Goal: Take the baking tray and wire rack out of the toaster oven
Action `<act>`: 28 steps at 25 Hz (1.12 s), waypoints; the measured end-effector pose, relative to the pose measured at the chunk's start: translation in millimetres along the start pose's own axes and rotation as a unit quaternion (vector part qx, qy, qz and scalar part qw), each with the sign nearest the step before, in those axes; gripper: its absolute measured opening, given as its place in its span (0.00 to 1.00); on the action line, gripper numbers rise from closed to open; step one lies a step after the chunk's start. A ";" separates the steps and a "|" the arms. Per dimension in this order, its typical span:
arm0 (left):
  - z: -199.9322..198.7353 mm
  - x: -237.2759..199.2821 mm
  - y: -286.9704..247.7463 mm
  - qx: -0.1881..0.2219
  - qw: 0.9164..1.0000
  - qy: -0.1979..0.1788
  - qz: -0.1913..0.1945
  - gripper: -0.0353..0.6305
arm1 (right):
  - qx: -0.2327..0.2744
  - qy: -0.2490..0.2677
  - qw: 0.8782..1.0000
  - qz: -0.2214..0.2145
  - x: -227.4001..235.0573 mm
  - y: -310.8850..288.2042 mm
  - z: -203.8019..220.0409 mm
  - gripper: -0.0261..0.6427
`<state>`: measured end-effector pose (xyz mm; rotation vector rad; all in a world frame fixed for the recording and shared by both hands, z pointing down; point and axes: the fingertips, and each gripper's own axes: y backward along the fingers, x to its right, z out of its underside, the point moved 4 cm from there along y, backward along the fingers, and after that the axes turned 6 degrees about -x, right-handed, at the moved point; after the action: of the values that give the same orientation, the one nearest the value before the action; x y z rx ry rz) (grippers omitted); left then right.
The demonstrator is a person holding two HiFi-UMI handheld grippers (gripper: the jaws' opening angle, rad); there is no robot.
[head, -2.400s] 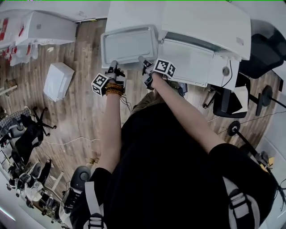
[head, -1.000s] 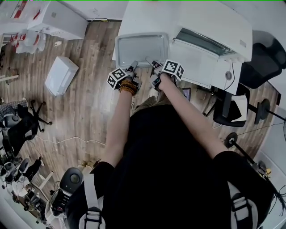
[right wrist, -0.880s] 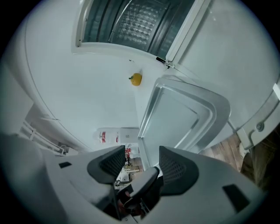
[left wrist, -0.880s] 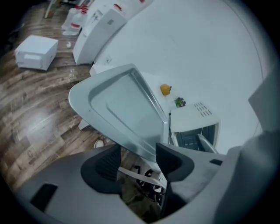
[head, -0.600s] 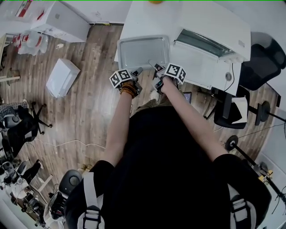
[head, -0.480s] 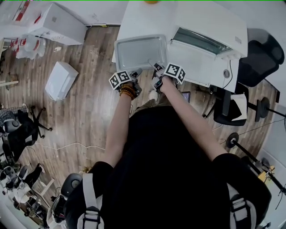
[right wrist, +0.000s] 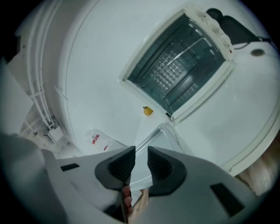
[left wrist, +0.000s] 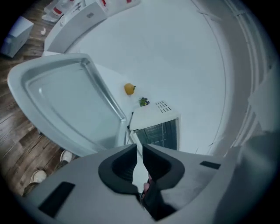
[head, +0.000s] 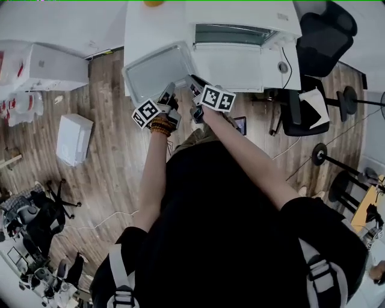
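The grey baking tray [head: 157, 71] lies at the white table's front left corner, left of the toaster oven [head: 240, 15]; it is also in the left gripper view [left wrist: 65, 98] and the right gripper view [right wrist: 156, 139]. The oven door [head: 227, 66] hangs open, and wire rack bars [right wrist: 177, 65] show in the dark cavity. My left gripper [head: 168, 90] and right gripper [head: 194, 81] hover over the tray's near edge. Both pairs of jaws are closing with only a thin gap. Nothing is clamped between the left gripper [left wrist: 136, 151] pads or the right gripper [right wrist: 141, 162] pads.
A small yellow object [head: 153, 3] sits at the table's [head: 138, 30] far side. White boxes [head: 75, 138] stand on the wooden floor at left. A black office chair [head: 322, 36] and a cable are to the right of the oven.
Both grippers have lifted and rolled at the tray's near edge. The head view has swung, so the oven now sits nearer the middle. The tray stays on the table.
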<state>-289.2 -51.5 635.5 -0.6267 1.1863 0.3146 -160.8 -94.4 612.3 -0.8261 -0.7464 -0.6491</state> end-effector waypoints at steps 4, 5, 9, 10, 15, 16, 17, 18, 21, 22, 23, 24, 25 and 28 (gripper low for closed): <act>-0.8 32.3 -22.2 0.001 0.998 -0.053 0.034 0.12 | 0.035 0.095 0.994 0.044 -0.3 24.5 -13.8 0.16; -0.1 39.3 -28.8 -0.003 0.997 -0.067 0.041 0.12 | 0.043 0.122 0.990 0.057 -1.1 30.2 -18.6 0.16; 11.0 61.5 -56.2 -0.026 0.995 -0.085 0.050 0.12 | 0.077 0.216 0.968 0.100 -6.0 52.7 -37.7 0.15; 14.9 67.1 -64.2 -0.033 0.994 -0.092 0.050 0.12 | 0.086 0.222 0.966 0.103 -6.0 58.4 -42.8 0.15; 28.3 100.3 -105.5 -0.061 0.986 -0.137 0.066 0.12 | 0.129 0.193 0.968 0.097 7.0 83.6 -73.0 0.15; 28.7 105.9 -112.9 -0.066 0.985 -0.143 0.069 0.12 | 0.134 0.179 0.970 0.091 11.5 85.9 -78.6 0.15; 28.8 109.7 -119.6 -0.069 0.984 -0.146 0.069 0.13 | 0.137 0.161 0.974 0.085 16.5 87.7 -83.4 0.15; 29.0 111.8 -125.2 -0.070 0.985 -0.145 0.067 0.13 | 0.139 0.142 0.977 0.080 21.8 89.6 -87.5 0.15; 30.0 115.4 -137.4 -0.068 0.987 -0.130 0.061 0.15 | 0.154 0.082 0.982 0.071 38.8 100.7 -97.9 0.20; 30.0 117.2 -141.9 -0.069 0.988 -0.127 0.061 0.17 | 0.164 0.063 0.982 0.071 44.8 105.5 -102.1 0.21; 29.8 118.9 -146.5 -0.071 0.987 -0.127 0.061 0.20 | 0.176 0.044 0.981 0.072 50.8 109.9 -106.6 0.23; 29.3 119.7 -150.5 -0.074 0.987 -0.129 0.061 0.21 | 0.188 0.027 0.979 0.073 56.2 113.0 -111.1 0.23; 28.4 119.4 -153.7 -0.076 0.987 -0.130 0.058 0.21 | 0.199 0.013 0.977 0.073 61.2 114.4 -115.8 0.24; 24.0 117.0 -162.6 -0.078 0.989 -0.119 0.046 0.22 | 0.227 -0.025 0.971 0.071 76.0 113.6 -136.0 0.25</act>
<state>-141.1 -176.3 579.2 -0.6511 0.9684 0.5506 12.3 -164.1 563.5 -0.4685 -0.8326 -0.3102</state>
